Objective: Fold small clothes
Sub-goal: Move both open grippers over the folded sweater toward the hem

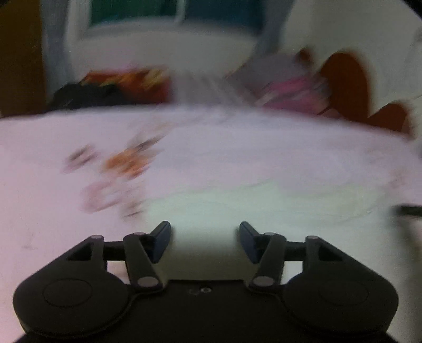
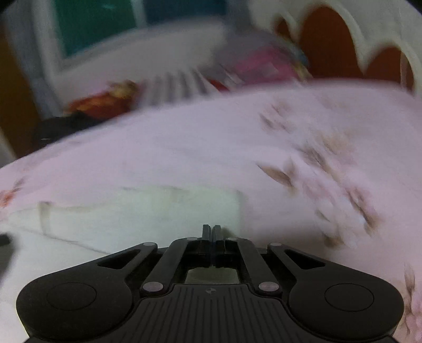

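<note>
The white folded garment [image 2: 142, 211] is shown at lower centre on a pink floral bedsheet [image 2: 184, 147], bare sheet bordering its edges. Left gripper [image 1: 205, 241] fingers are spread, empty; right gripper [image 2: 211, 233] fingers are pressed together. A window [image 1: 174, 10] is seen at top.

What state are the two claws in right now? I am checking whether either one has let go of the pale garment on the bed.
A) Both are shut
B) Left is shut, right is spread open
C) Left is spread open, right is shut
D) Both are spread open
C: the left claw shows a wide gap over the pale garment with nothing pinched, while the right claw has its fingers pressed together.
</note>
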Available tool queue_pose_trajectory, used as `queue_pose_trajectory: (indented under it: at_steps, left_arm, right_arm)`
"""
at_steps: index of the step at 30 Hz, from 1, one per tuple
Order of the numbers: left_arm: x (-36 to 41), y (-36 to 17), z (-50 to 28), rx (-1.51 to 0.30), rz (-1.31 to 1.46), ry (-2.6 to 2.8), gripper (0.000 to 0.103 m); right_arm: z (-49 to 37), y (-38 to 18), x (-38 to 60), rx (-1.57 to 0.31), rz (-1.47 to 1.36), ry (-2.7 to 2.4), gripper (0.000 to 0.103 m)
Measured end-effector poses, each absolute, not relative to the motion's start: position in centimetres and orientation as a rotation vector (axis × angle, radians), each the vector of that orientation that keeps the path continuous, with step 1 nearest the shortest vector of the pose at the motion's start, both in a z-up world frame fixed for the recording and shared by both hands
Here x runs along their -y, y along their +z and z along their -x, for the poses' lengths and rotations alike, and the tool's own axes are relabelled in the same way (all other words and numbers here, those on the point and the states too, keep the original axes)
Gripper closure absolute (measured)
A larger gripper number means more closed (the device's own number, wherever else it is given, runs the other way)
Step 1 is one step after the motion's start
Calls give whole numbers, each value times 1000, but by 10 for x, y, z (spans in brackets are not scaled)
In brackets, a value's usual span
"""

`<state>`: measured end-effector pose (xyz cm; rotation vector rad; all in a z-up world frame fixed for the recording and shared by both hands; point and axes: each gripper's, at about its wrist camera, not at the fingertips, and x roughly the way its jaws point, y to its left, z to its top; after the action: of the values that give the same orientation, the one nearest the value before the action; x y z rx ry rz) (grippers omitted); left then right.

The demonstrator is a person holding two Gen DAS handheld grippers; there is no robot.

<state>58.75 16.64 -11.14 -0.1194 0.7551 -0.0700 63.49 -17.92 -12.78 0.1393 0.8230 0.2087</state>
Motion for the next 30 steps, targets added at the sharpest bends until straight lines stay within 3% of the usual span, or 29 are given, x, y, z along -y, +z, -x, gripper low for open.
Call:
queue_pose_trajectory:
  at_steps: [4,6,8,13,16,20,22,24,30]
  left_arm:
    - [-114,-118,-583,-746,160,-173,40]
    - [-107,-132,-581,-787,110,-165,43]
    - [-124,-143,-567,-787,68,-136,47]
    - [-166,-132,-512,-779,122,-99,47]
    - [-159,-130,-507,-772,132,-108,47]
    - [-161,-133,-507,-786,147,-85,47]
    - [-161,-123,-492,-761,132,-88,42]
    - [-172,-118,-464,-746,125,-76,20]
    - [-193,-125,-397,-797,122,-16,18]
  right_arm:
    - [-623,-130,105,-866,-134,456,99]
    - [-616,-138,88,-872,-94,503,67]
    - [-613,-141,99,-844,-56,459,67]
    - [-595,-130,170,-806,-31,244,67]
    - [-561,-117,162,-747,34,331,67]
    - [-552,-147,167,-847,4,271,67]
    - [-548,-131,170,-843,-37,233,67]
    - [-527,-111,182,-768,-75,246,67]
    - [-481,-107,214,-829,-173,217,67]
